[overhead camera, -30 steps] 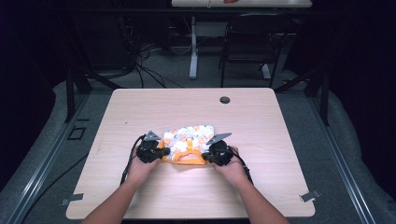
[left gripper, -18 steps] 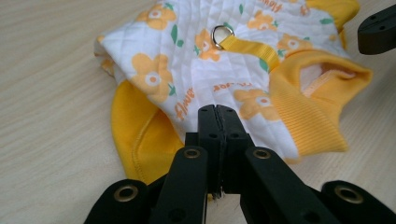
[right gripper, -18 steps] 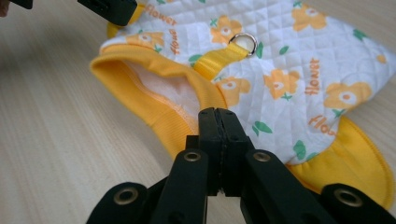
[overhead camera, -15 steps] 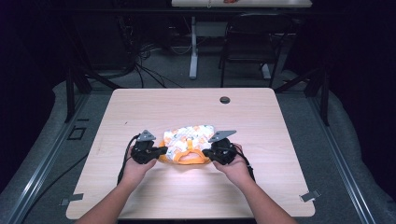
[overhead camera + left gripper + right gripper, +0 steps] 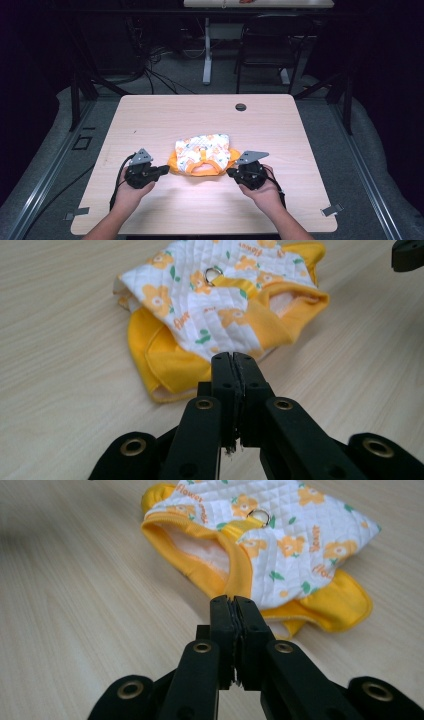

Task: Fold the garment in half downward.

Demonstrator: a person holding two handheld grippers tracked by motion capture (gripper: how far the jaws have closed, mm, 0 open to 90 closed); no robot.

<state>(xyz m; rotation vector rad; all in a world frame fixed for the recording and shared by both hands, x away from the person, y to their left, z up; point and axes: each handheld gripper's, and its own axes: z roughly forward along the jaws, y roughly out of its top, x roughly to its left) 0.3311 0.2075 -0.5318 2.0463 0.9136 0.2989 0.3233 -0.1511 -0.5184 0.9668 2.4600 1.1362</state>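
Toward the near edge of the desk [image 5: 150, 120], about midway between its sides, lies a folded quilted garment [image 5: 202, 154], white with orange flowers and yellow trim. Just off each side of it, not touching, sit the left gripper [image 5: 162, 170] and right gripper [image 5: 231, 173], jaws pressed together and empty, though the right's have just been parting slightly. Near the far edge a dark round grommet [image 5: 241, 107] stands well apart; nothing lies between the grippers and the cloth.

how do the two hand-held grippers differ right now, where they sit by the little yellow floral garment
The left hand-held gripper sits at the garment's left edge; the right hand-held gripper sits at its right edge. The left one's grey plate is small and narrow in the high view; the right one's looks broader. Both have jaws together with no cloth between them, clear of the garment.
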